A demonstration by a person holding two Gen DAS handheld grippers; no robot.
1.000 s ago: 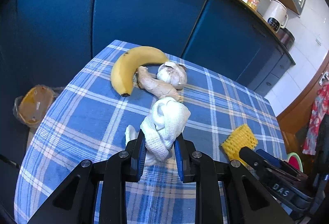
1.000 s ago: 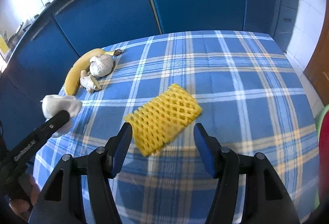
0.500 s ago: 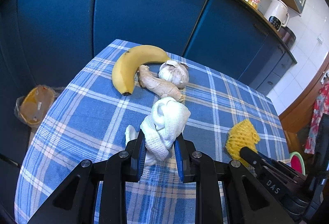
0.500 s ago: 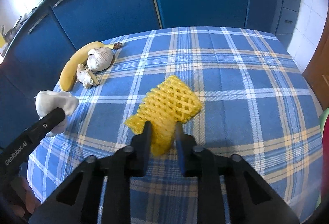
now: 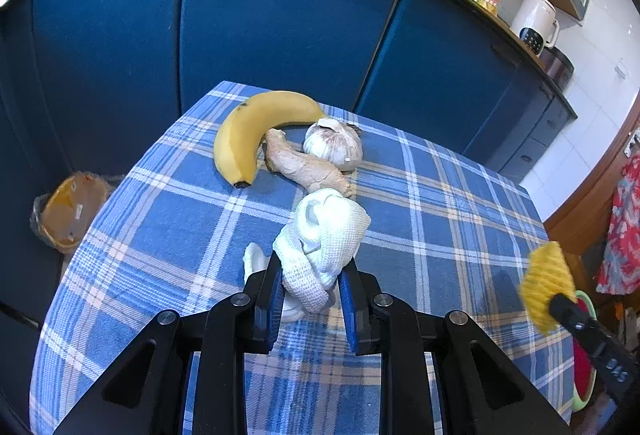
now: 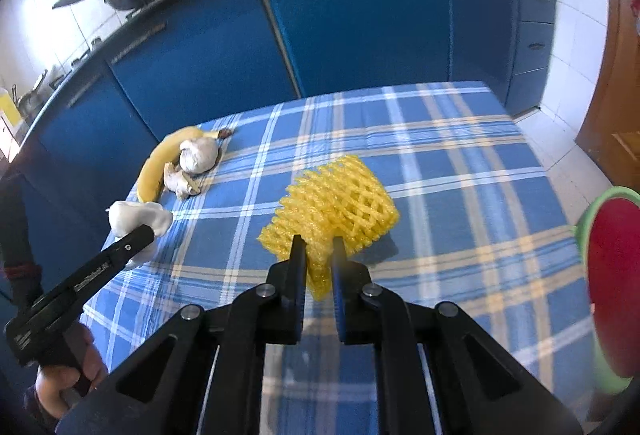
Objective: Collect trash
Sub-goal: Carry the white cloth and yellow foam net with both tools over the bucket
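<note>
Both wrist views close, angled down over checked table [image 5: 460,203] toward blue cabinets [image 6: 360,19]; both share banana [image 5: 248,131].

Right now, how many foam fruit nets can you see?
2. A white net is pinched in the left tongs; a yellow net is pinched in the right tongs. None seem hidden.

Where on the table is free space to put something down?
The checked cloth is bare right of the yellow net up to the far edge. The far left corner is crowded: banana, ginger, garlic.
</note>
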